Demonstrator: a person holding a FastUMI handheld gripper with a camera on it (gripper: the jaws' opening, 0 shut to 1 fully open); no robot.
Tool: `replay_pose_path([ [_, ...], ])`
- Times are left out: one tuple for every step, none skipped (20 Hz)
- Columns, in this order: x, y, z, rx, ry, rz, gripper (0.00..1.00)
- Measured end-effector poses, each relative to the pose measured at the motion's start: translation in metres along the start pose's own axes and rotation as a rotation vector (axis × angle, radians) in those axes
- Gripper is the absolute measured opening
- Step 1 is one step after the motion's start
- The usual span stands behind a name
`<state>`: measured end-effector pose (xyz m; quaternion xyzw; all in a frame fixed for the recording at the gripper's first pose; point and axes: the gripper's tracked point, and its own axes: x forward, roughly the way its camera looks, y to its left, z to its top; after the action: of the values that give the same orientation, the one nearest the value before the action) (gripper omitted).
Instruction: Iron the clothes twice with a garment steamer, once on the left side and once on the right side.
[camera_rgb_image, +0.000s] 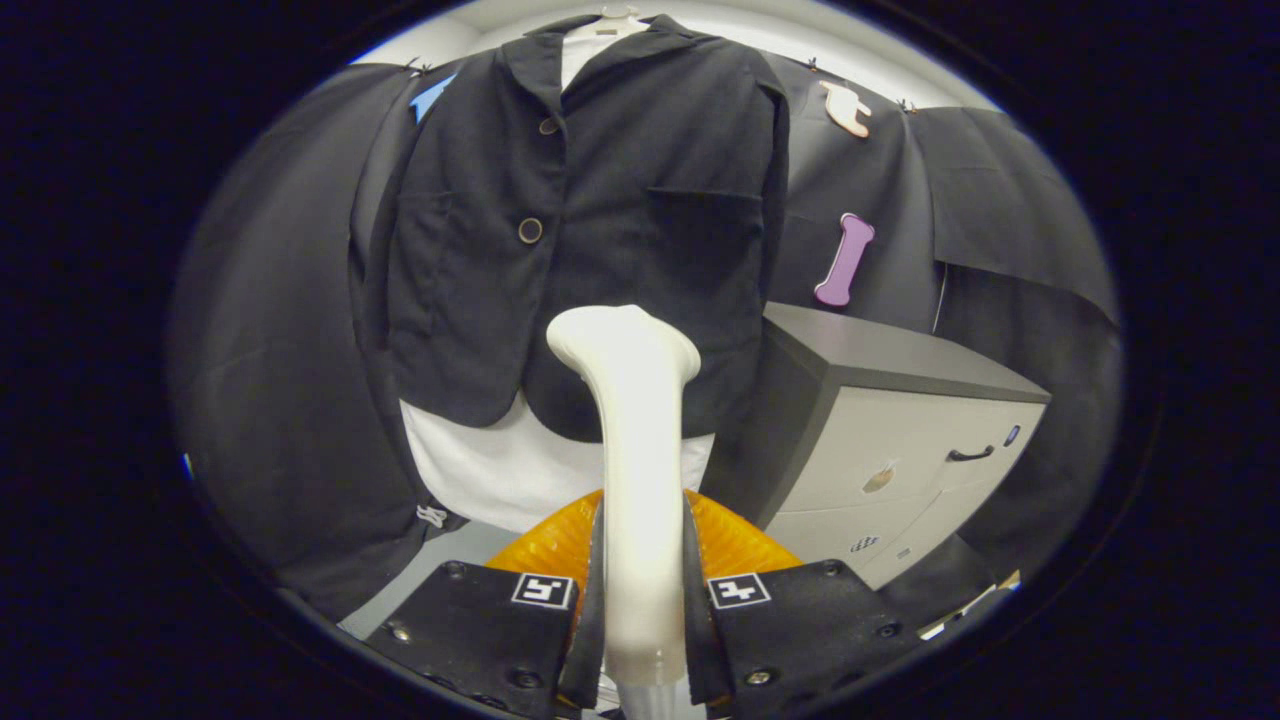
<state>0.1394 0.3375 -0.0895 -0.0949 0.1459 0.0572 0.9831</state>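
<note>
Right between the two fingers sat the steamer's white handle, and the gripper was clamped on it, both fingers pressing against its sides with only the width of the handle between them. So the jaws were closed down on the steamer, gripping it low on the neck, and the flared head stuck up past the fingertips toward the clothes.

My guess on handling: hard smooth plastic, stiff, probably a bit slippery and top-heavy with that head, so holding it on the straight part of the neck looked like the sensible spot. Squeezing higher near the flare would likely let it twist.

Just behind the fingers there was an orange ribbed thing, couldn't really tell what it was, maybe the steamer's base. Beyond the head hung the dark jacket over a white shirt, on a hanger against the black cloth wall. The head was up around the jacket's lower hem, roughly centre, though I couldn't tell if it touched the fabric. A grey drawer cabinet stood beside the clothes, near the jacket's edge.
</note>
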Motion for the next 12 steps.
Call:
replay_pose_path([
  [0.002,0.0,-0.004,-0.008,0.006,0.0,0.36],
  [0.004,0.0,-0.008,-0.012,0.015,0.002,0.36],
  [0.005,-0.001,-0.014,-0.015,0.025,0.005,0.36],
  [0.006,-0.002,-0.019,-0.02,0.037,0.006,0.36],
  [0.008,-0.002,-0.025,-0.023,0.051,0.008,0.36],
  [0.008,-0.002,-0.031,-0.027,0.064,0.006,0.36],
  [0.006,-0.003,-0.036,-0.031,0.073,0.004,0.36],
  [0.007,-0.004,-0.038,-0.032,0.083,0.002,0.36],
  [0.008,-0.004,-0.042,-0.034,0.093,0.001,0.36],
  [0.009,-0.004,-0.044,-0.037,0.102,0.002,0.36],
  [0.01,-0.005,-0.047,-0.038,0.107,0.0,0.36],
  [0.008,-0.007,-0.048,-0.039,0.11,-0.004,0.36],
])
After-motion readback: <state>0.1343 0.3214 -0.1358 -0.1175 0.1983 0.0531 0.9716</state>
